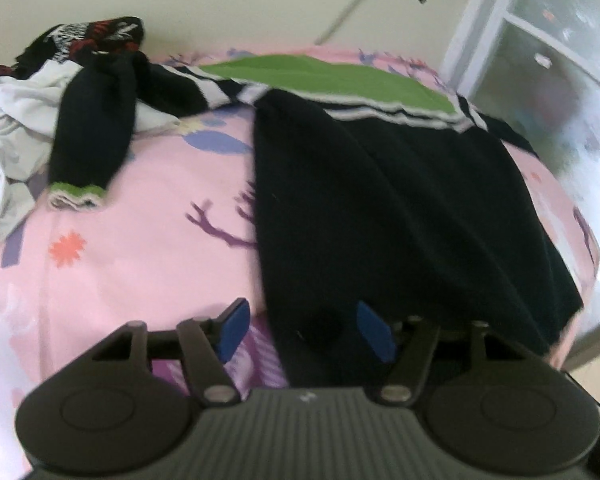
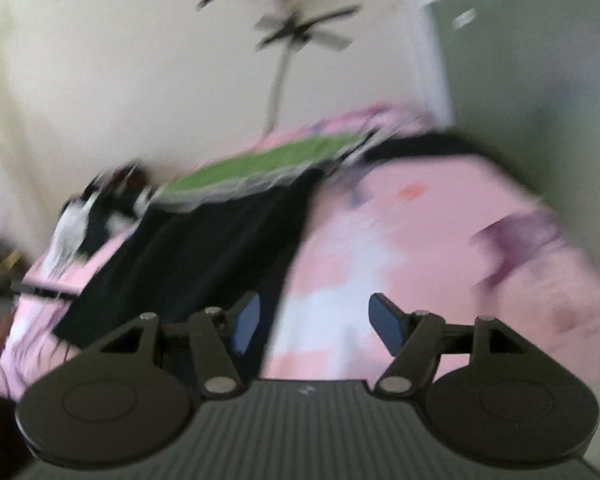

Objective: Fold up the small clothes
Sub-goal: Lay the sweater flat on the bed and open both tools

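A black sweater [image 1: 400, 200] with a green upper part and white stripes lies spread on the pink bed [image 1: 140, 240]. One black sleeve with a green cuff [image 1: 88, 140] stretches to the left. My left gripper [image 1: 300, 330] is open, its jaws astride the sweater's near left edge at the hem. In the blurred right wrist view the same sweater [image 2: 204, 248] lies left of centre. My right gripper [image 2: 312, 324] is open and empty just right of the sweater's near corner, above the pink sheet [image 2: 420, 220].
A heap of other clothes, white and black with red pattern [image 1: 40, 80], sits at the bed's far left. A cream wall rises behind the bed. A glass-fronted cabinet [image 1: 560, 80] stands to the right. The bed edge drops off at the right.
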A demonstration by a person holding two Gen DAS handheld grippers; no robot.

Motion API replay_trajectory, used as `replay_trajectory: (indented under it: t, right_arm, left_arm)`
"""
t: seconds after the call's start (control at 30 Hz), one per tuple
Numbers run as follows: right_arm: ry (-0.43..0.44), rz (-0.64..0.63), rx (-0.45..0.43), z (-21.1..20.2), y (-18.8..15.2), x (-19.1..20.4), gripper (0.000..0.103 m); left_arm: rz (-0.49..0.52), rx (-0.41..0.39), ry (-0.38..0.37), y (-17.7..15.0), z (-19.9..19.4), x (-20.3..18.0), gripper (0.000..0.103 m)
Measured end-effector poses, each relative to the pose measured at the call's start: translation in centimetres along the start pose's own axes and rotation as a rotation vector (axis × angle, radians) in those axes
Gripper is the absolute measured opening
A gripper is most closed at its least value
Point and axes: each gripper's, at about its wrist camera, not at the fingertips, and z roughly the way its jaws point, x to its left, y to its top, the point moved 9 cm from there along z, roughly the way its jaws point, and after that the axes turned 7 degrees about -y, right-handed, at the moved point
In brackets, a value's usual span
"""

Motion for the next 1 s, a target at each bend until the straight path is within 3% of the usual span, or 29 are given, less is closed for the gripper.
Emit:
replay_trajectory:
  t: [0.1, 0.13, 0.17, 0.2, 0.23, 0.37, 0.47, 0.57, 0.63, 0.67, 0.73, 0.87, 1.0]
  right_arm:
    - [0.049, -0.020, 0.065, 2.9, -2.3, 2.6, 0.064]
    - [0.055, -0.031, 0.072, 3.4, -2.8, 3.0, 0.061]
    - [0.043, -0.065, 0.042, 3.5, -2.9, 3.5, 0.025]
    - [0.035, -0.093, 0.053, 3.8, -2.8, 3.8, 0.005]
    - [0.020, -0.097, 0.045, 3.5, -2.7, 3.7, 0.003]
    - [-0.073, -0.081, -0.065, -1.0, 0.2, 0.6, 0.000]
    - [-0.137, -0.079, -0.093, -3.8, 1.2, -1.8, 0.000]
    - [-0.133, -0.129, 0.012, -2.2, -0.7, -1.7, 0.003]
    - [-0.197, -0.182, 0.084, 0.0, -2.0, -1.7, 0.034]
    - [-0.224, -0.201, 0.071, 0.2, -1.6, -2.0, 0.063]
    - [-0.245, -0.215, -0.033, -0.4, 0.6, -1.7, 0.064]
    - [-0.099, -0.180, -0.158, 0.2, 5.9, 1.1, 0.064]
    - [0.136, -0.181, -0.150, 5.2, 8.2, 8.2, 0.064]
  left_arm:
    - [0.037, 0.008, 0.037, -1.3, 0.2, -0.9, 0.064]
    - [0.048, 0.007, 0.047, -1.6, 0.1, -1.2, 0.060]
    - [0.054, 0.003, 0.047, -1.9, -0.1, -1.5, 0.039]
    - [0.060, -0.007, 0.050, -2.1, -0.4, -1.8, 0.025]
    - [0.053, -0.002, 0.035, -2.4, -0.7, -2.2, 0.012]
    - [0.078, -0.054, -0.014, -3.4, -4.3, -5.1, 0.011]
    - [0.088, -0.062, -0.089, -5.0, -6.0, -7.2, 0.012]
    - [0.108, -0.025, -0.024, -6.6, -4.2, -7.2, 0.020]
    - [0.077, 0.025, 0.006, -7.2, -2.8, -5.9, 0.026]
    - [0.054, 0.018, -0.011, -7.1, -3.0, -5.5, 0.032]
    - [0.028, -0.020, 0.001, -5.9, -4.4, -4.1, 0.038]
    - [-0.029, -0.170, 0.172, -1.8, -8.2, 1.0, 0.052]
    - [-0.195, -0.228, 0.258, 1.7, -8.6, 8.0, 0.059]
